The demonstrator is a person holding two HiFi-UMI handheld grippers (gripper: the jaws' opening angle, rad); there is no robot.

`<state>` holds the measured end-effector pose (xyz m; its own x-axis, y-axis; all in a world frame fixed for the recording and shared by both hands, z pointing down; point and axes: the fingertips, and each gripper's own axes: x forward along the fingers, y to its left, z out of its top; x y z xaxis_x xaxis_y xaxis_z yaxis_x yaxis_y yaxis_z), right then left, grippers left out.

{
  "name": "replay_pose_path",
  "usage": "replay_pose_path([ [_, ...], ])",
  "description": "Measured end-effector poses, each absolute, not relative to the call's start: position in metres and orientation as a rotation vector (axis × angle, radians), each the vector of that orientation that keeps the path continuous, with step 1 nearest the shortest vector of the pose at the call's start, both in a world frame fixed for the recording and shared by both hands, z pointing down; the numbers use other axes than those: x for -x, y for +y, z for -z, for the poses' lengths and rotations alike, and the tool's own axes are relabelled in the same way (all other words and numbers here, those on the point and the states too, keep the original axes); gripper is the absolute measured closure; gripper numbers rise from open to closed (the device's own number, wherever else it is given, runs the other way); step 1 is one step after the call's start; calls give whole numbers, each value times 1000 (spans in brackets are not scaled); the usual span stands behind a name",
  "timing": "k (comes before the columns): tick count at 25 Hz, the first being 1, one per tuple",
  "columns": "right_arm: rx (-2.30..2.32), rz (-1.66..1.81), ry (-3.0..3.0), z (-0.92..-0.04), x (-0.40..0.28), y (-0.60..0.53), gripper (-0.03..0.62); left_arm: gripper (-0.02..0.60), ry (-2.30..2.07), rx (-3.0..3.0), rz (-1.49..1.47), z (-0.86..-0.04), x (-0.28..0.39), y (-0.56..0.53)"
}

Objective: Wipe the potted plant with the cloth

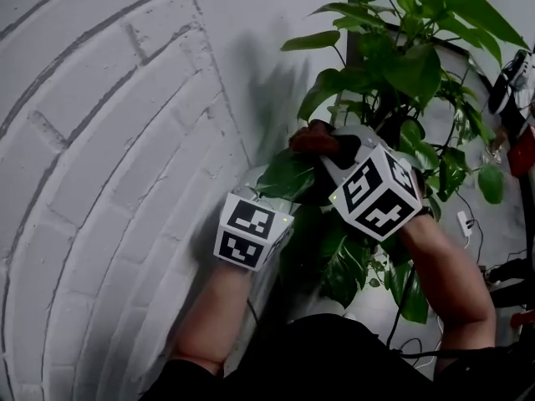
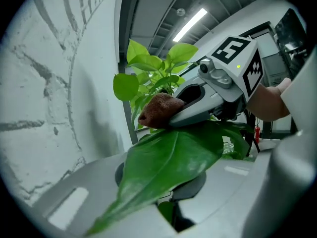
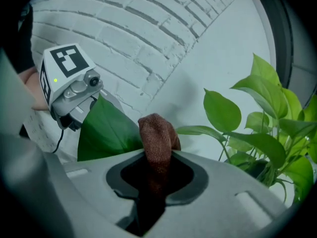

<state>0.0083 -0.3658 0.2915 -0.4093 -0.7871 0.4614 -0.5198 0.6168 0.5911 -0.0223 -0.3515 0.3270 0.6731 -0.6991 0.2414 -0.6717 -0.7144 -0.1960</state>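
The potted plant (image 1: 393, 65) stands by the wall, its pot hidden under the leaves. My left gripper (image 1: 269, 192) is shut on the tip of one large leaf (image 1: 288, 176) and holds it out flat. In the left gripper view that leaf (image 2: 168, 162) runs through the jaws of the left gripper (image 2: 169, 203). My right gripper (image 1: 324, 147) is shut on a brown cloth (image 1: 311, 137), which rests on the leaf's upper side. The cloth (image 3: 156, 138) sticks up from the jaws of the right gripper (image 3: 152, 182), beside the leaf (image 3: 106, 133).
A white brick wall (image 1: 100, 140) fills the left side, close behind both grippers. Cables and a white plug (image 1: 464, 222) lie on the floor at the right. A dark frame (image 1: 468, 65) stands behind the plant.
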Motion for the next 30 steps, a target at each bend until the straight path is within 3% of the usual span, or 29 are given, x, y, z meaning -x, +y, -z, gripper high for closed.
replay_pose_path([
  [9, -912, 720, -1944, -311, 19, -336, 530, 565, 1108, 2738, 435, -342, 15, -338],
  [30, -848, 509, -2229, -309, 65, -284, 530, 565, 1053, 2660, 449, -347, 11, -318],
])
